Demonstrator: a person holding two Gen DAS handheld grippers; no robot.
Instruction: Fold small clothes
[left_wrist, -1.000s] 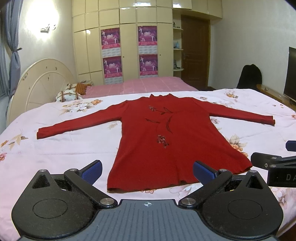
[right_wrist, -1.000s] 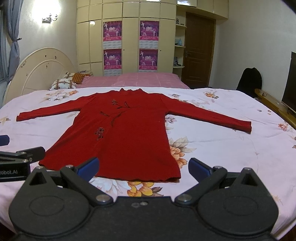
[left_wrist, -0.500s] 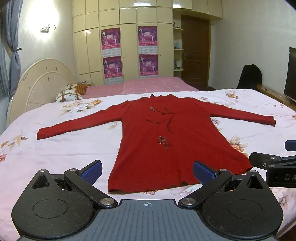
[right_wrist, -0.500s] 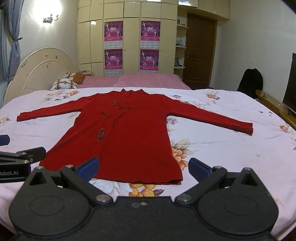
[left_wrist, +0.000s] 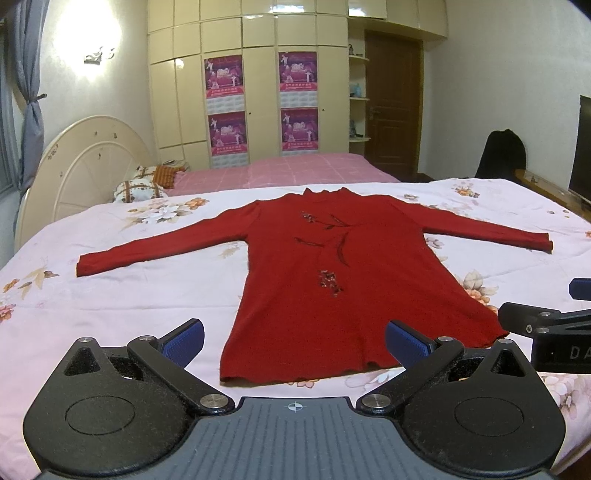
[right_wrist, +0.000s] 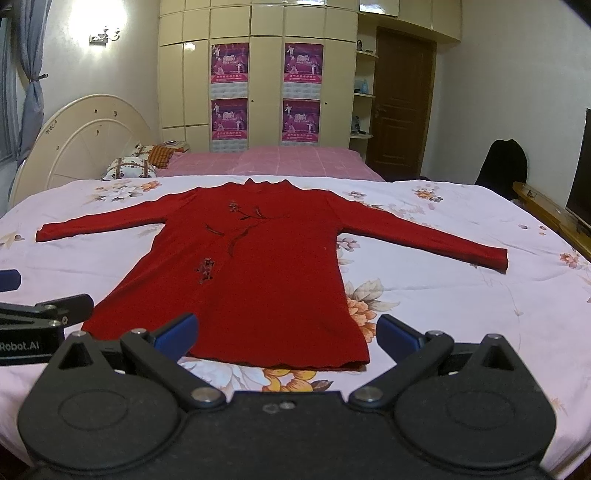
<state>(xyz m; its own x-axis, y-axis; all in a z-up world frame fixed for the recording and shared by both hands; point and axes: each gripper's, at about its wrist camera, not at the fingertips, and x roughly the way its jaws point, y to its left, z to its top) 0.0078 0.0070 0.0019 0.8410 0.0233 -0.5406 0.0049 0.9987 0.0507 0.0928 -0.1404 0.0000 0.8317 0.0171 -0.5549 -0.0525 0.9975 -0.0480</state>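
Observation:
A red long-sleeved top (left_wrist: 332, 266) (right_wrist: 251, 266) lies flat and face up on the floral sheet, both sleeves spread wide and the collar at the far end. My left gripper (left_wrist: 294, 338) hovers open just short of the hem's left part. Over the hem's right part my right gripper (right_wrist: 288, 332) is likewise open, holding nothing. Each gripper's blue-padded finger shows at the edge of the other's view: the right one (left_wrist: 580, 290), the left one (right_wrist: 9, 279).
The sheet-covered surface (left_wrist: 110, 295) extends left and right of the top. Behind it are a pink bed (left_wrist: 288, 170) with pillows (left_wrist: 138, 188), a round cream headboard (left_wrist: 85, 162), wardrobes with posters, a brown door and a dark screen (left_wrist: 583, 147) at right.
Both views have crept slightly nearer and shifted a little; the top lies unchanged and both grippers stay open.

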